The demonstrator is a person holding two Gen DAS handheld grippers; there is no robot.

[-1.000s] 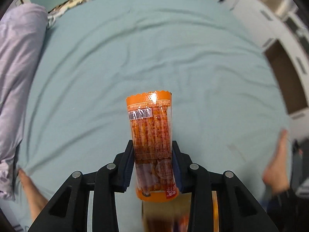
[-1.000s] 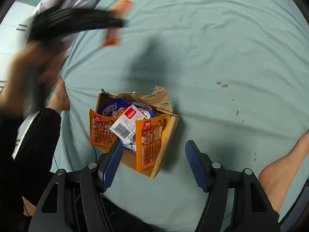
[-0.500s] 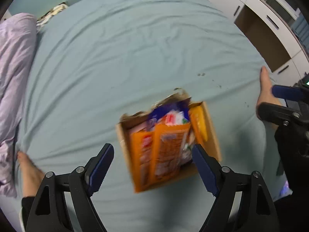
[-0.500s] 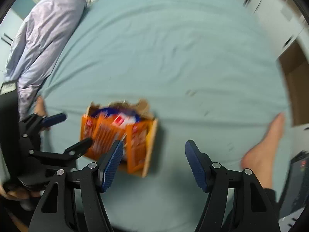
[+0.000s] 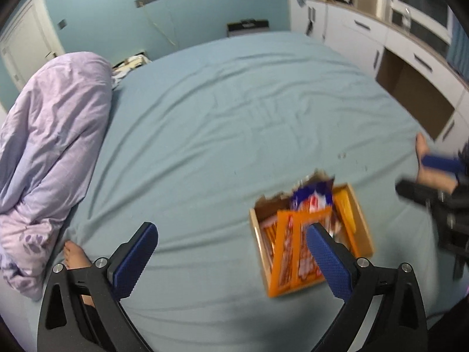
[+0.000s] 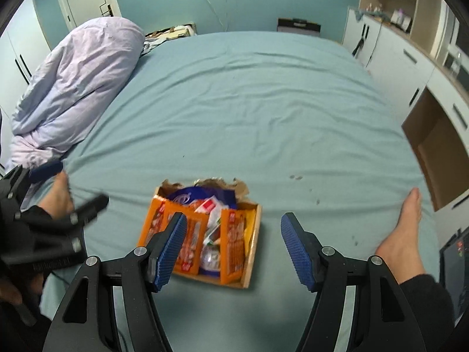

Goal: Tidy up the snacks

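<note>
Snacks are all in the box (image 6: 252,252) now, as far as I can see. A second ago my left claw (image 5: 231,259) was clamped on an orange pack of sticks held up over the bed; half a second ago that claw was already spread over the box, and now it hangs wide with nothing between its fingers, the box just ahead and to its right. I judge the pack went in, so that step is done.

My right claw (image 6: 234,248) is wide too and holds nothing (it has held nothing in any of these views). The box sits on the bed (image 6: 249,111) just ahead of it, mostly between its fingers and leaning toward the left one, whose pad covers part of an orange pack.

The box is a shallow cardboard tray with a torn far flap. Standing in it I count at least three orange packs (image 6: 234,243), with a blue bag (image 6: 187,196) at the far end and a white wrapper (image 6: 211,208) between them; the left view is too blurred to count better. I see no loose snack on the sheet within reach of either claw, only creases and a few dark spots beyond the right claw. If more remains to sort, it lies outside both views.
</note>
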